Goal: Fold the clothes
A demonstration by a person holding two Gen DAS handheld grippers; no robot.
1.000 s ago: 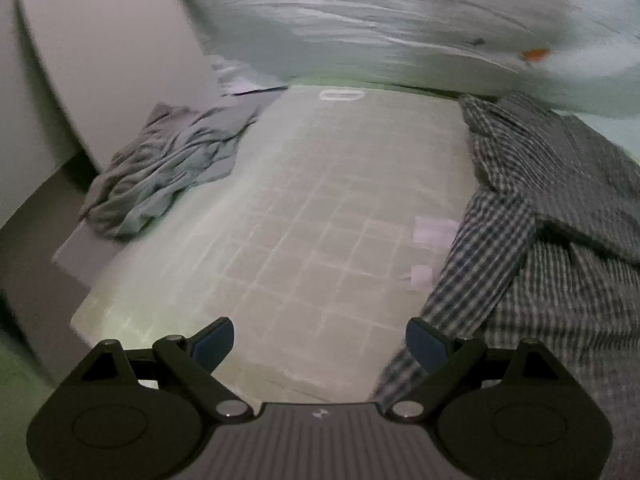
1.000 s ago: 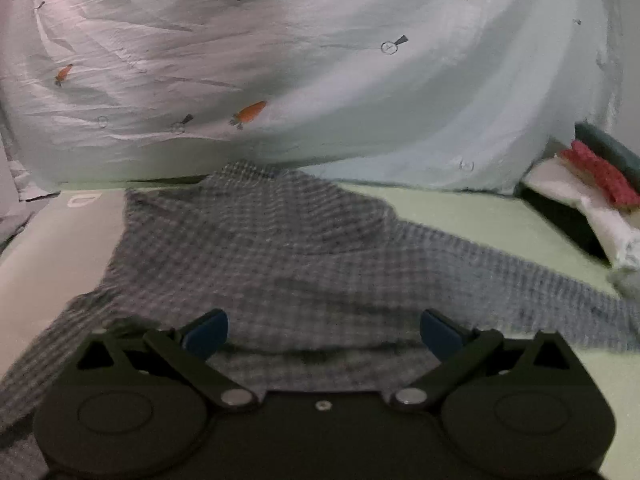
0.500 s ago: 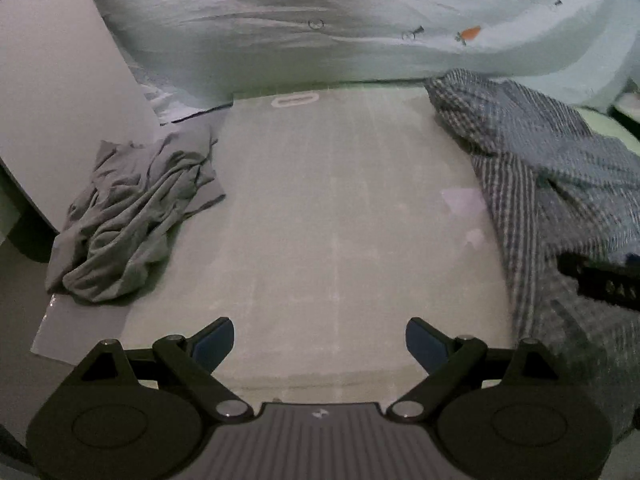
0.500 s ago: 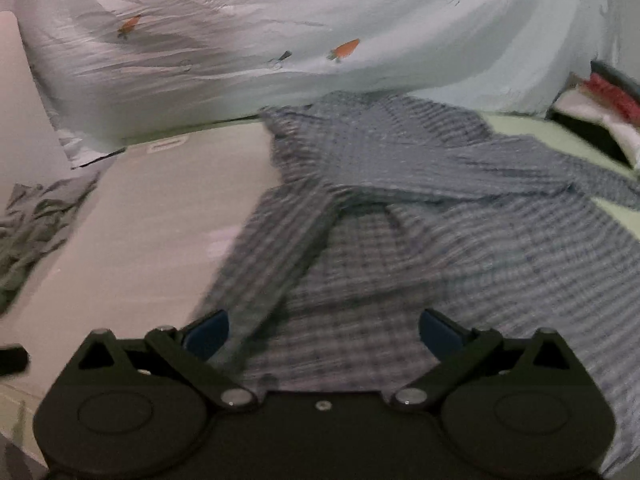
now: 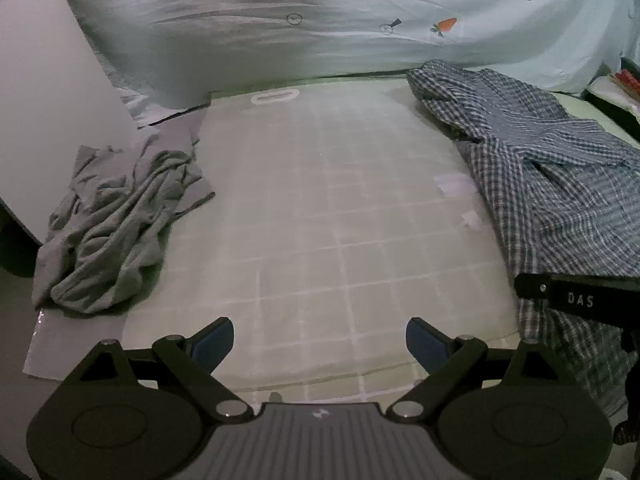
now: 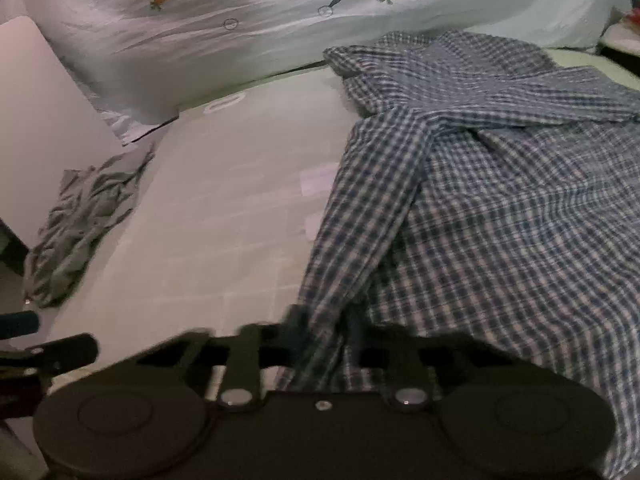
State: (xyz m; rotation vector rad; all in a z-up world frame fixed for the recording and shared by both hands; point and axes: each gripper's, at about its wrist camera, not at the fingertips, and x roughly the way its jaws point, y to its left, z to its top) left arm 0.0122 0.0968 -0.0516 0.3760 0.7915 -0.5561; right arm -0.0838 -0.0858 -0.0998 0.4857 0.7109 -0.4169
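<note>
A blue-and-white checked shirt (image 5: 560, 184) (image 6: 500, 200) lies rumpled across the right side of a pale gridded folding mat (image 5: 320, 200) (image 6: 224, 200). One sleeve runs down along the shirt's left edge. In the right wrist view my right gripper (image 6: 324, 332) is blurred, its fingers drawn close together on the shirt's near lower edge with cloth between them. Its body also shows in the left wrist view (image 5: 576, 300). My left gripper (image 5: 320, 344) hangs open over the mat's near edge, left of the shirt, holding nothing.
A crumpled grey garment (image 5: 116, 216) (image 6: 76, 216) lies off the mat's left edge. A white panel (image 5: 52, 80) leans at the far left. A pale sheet with carrot prints (image 5: 320, 20) rises behind the mat. Folded items (image 5: 624, 80) sit far right.
My right gripper has pulled back to the shirt's near edge and gone from open to closed on the cloth. My left gripper has swung left to face the mat, staying open.
</note>
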